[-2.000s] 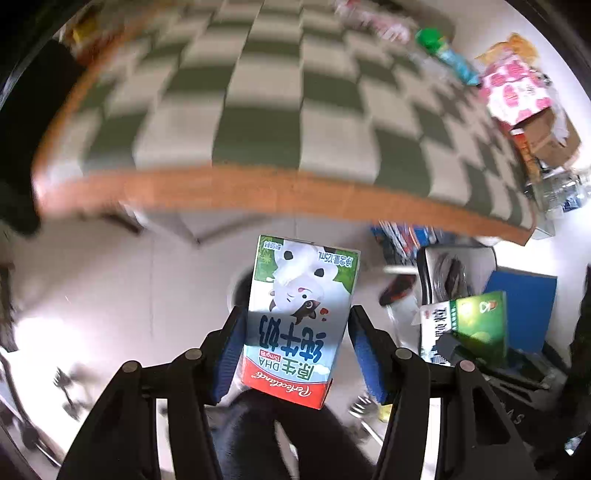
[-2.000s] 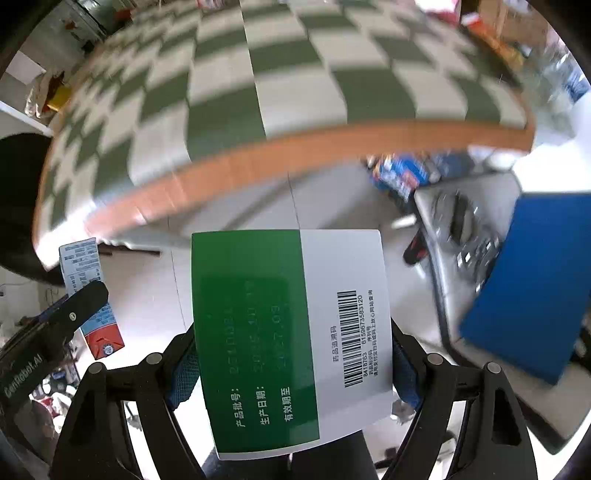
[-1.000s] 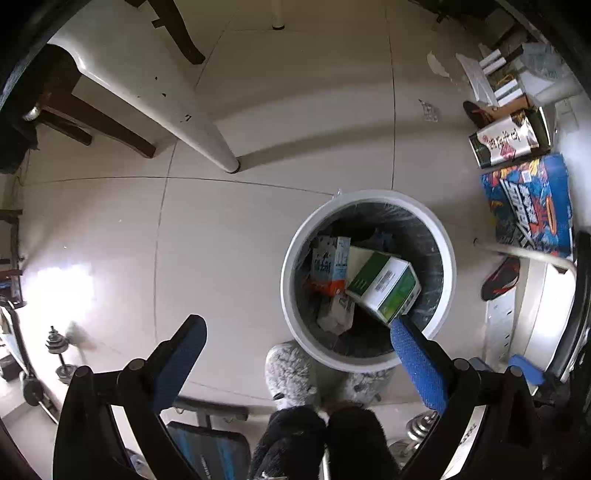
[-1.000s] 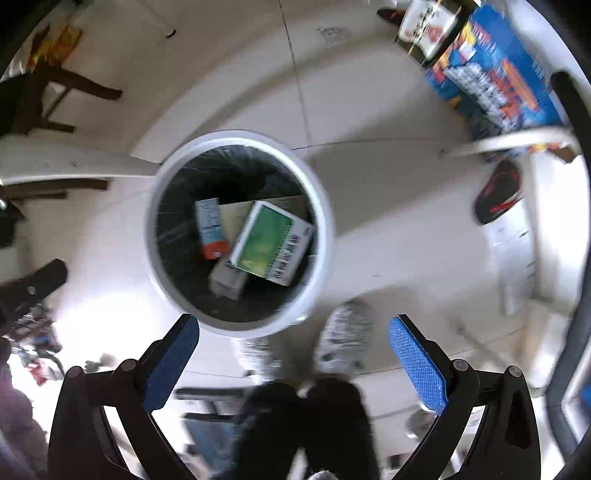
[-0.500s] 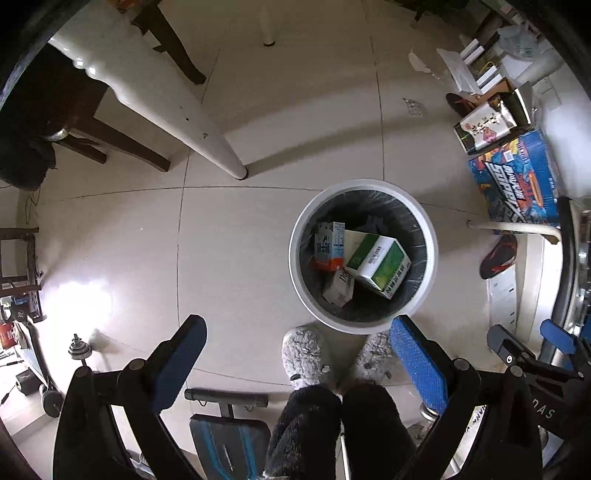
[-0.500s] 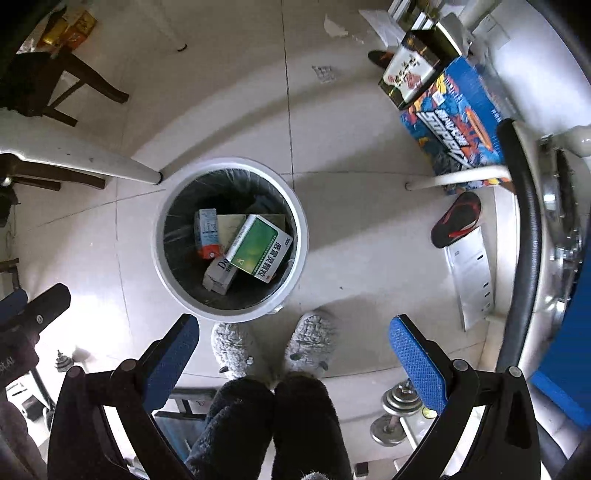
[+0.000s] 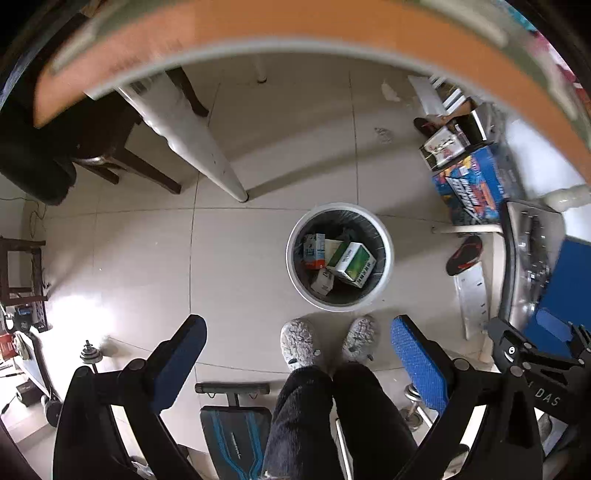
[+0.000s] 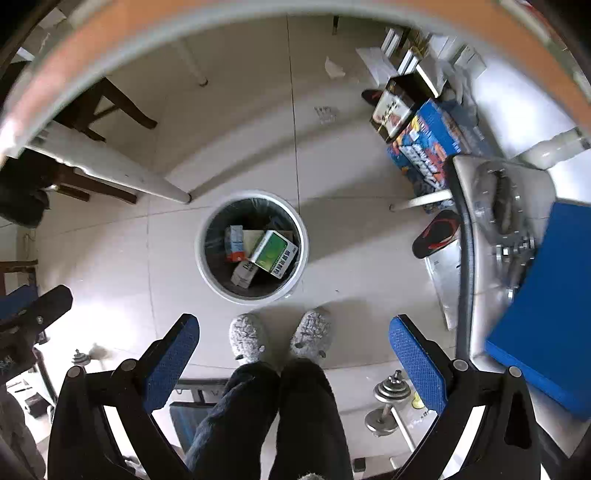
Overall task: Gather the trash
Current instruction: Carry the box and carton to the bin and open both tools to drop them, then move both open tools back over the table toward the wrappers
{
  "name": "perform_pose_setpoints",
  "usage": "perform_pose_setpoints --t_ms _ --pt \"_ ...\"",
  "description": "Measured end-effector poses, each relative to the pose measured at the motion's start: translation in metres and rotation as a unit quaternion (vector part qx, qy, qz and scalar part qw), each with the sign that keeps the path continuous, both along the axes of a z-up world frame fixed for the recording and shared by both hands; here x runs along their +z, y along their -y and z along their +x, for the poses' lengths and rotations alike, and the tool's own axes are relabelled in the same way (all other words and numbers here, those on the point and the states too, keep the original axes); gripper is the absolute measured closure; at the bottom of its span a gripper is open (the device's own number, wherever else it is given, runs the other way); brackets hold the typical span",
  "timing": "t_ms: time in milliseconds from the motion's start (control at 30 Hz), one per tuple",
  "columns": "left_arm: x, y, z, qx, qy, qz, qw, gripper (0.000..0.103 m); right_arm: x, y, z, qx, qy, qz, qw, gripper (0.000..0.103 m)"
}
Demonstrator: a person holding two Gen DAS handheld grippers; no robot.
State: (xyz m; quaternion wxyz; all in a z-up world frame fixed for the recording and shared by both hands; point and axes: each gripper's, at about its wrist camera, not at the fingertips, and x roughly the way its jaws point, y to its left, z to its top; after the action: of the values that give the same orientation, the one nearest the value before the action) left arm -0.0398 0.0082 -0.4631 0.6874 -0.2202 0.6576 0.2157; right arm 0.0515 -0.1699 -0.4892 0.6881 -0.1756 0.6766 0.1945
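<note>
A round white trash bin (image 7: 387, 258) with a dark liner stands on the tiled floor, also in the right wrist view (image 8: 201, 258). Inside lie a green-and-white box (image 7: 352, 264) (image 8: 273, 253), a milk carton (image 7: 314, 251) (image 8: 234, 243) and another small carton (image 8: 244, 275). My left gripper (image 7: 297, 363) is open and empty, high above the floor near the bin. My right gripper (image 8: 293, 360) is open and empty too, high above the bin.
The orange table edge (image 7: 258, 26) (image 8: 147, 33) arcs across the top. A white table leg (image 7: 207, 155) stands left of the bin. Boxes (image 7: 476, 181), a sandal (image 7: 463, 254), dumbbells (image 8: 388, 402) and the person's slippered feet (image 7: 299, 343) are around.
Both grippers let go of the milk carton and green box into the bin, opened, then rose away; the bin looks smaller and the table edge has come into view.
</note>
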Motion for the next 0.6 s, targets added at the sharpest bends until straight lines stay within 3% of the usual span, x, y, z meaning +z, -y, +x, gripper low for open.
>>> perform_pose_setpoints --t_ms 333,600 --pt "0.098 0.009 -0.020 -0.032 0.027 0.004 0.9991 0.001 0.121 0.009 -0.026 -0.005 0.010 0.023 1.000 0.000" --pt "0.153 0.001 -0.009 -0.035 0.058 0.037 0.9970 0.001 0.189 0.003 -0.031 -0.015 0.015 0.061 0.998 0.000"
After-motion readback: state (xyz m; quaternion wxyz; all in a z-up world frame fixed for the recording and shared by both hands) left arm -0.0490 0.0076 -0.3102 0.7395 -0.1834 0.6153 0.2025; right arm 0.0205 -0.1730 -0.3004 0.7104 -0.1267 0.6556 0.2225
